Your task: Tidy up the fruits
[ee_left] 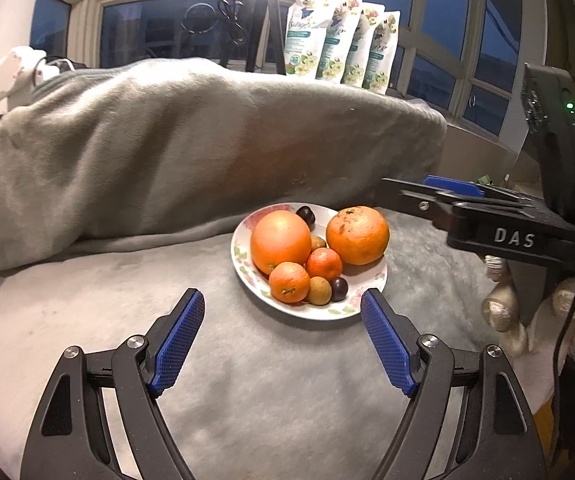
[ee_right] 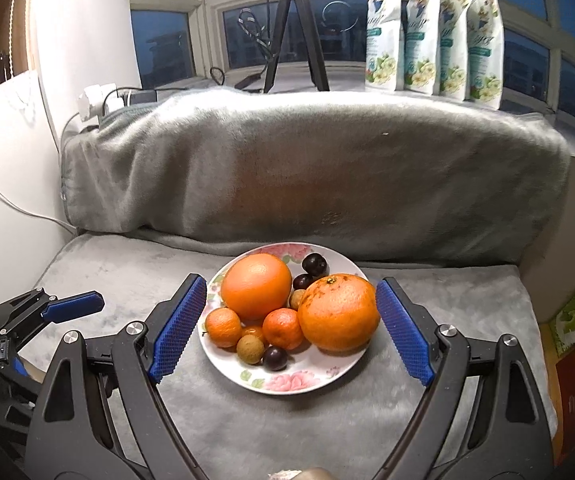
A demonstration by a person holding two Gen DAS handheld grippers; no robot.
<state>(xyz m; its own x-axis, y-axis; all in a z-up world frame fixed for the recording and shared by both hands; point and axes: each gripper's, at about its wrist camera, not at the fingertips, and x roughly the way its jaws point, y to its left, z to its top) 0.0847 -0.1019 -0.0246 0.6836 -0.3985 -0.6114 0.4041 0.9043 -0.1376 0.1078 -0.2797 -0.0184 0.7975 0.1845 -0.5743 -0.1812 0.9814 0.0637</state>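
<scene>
Blanket [ee_right: 315,168]: grey, lying draped over the raised back beyond both grippers.
Cushion [ee_right: 127,268]: grey, sitting under the plate, ahead of both sets of fingers.
Plate [ee_right: 287,382]: flowered, resting just ahead of the right gripper [ee_right: 291,330], framed by its fingers.
Left gripper [ee_left: 283,338]: fingers standing spread, pinching nothing; plate lying ahead and slightly right.
Right gripper: fingers standing spread, gripping nothing.
Large oranges [ee_right: 256,286]: two, sitting on the plate, one nearer each finger.
Small fruits [ee_right: 223,327]: mandarins, brown and dark round ones, crowding the plate's near side.
</scene>
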